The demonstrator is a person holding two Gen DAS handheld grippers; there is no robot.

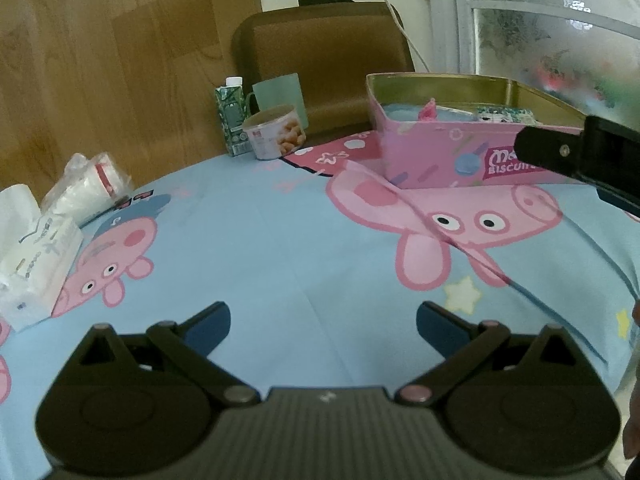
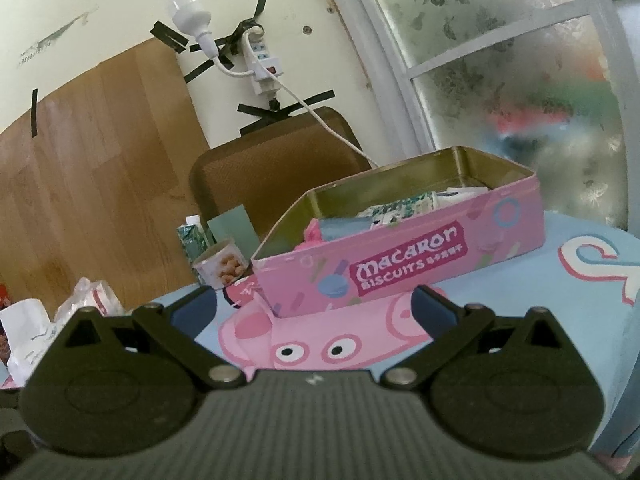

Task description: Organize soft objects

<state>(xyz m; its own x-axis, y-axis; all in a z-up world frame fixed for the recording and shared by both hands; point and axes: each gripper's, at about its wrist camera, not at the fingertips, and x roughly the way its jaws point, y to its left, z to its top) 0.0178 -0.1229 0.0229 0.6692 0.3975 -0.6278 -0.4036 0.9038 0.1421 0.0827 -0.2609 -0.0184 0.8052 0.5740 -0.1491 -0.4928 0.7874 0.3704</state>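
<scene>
Blue cartoon-pig cloth (image 1: 280, 240) covers the table from edge to edge. At its left edge lie a white tissue pack (image 1: 34, 256) and, just behind it, a clear bag of white material (image 1: 86, 188). Along the far edge stand a green drink carton (image 1: 232, 120), a pale green cup (image 1: 280, 96) and a round snack tin (image 1: 274, 132), close together in front of a brown chair back (image 1: 328, 64). Toward the far right sits an open pink biscuit tin (image 1: 436, 152), lid off, holding soft items: something bright pink (image 1: 428, 111), a pale blue piece (image 1: 400, 112) and a green-patterned packet (image 1: 506, 114). The left gripper (image 1: 323, 322) hovers low over bare cloth near the front edge, its blue fingers spread wide with nothing between them. The right gripper (image 2: 314, 308) sits in front of the biscuit tin, fingers likewise spread wide and empty; its black body also shows at the right edge of the left wrist view.
</scene>
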